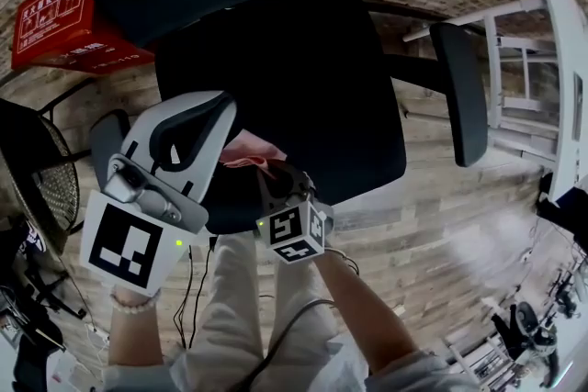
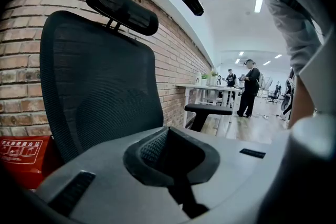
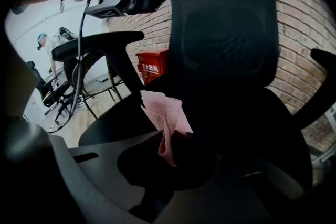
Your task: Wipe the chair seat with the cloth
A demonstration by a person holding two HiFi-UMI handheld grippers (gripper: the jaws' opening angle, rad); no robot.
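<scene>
Pink cloth is pinched in the closed jaws of the right gripper, at the front edge of the black chair seat.
Only the right gripper view shows the cloth standing up folded from the jaws, with the seat beyond. The head view gives just a pink corner, half hidden by the raised left gripper. In its own view, the left gripper's jaws are pressed together on nothing and face the mesh backrest and headrest, with the seat out of frame. Whether cloth touches seat cannot be made out.
</scene>
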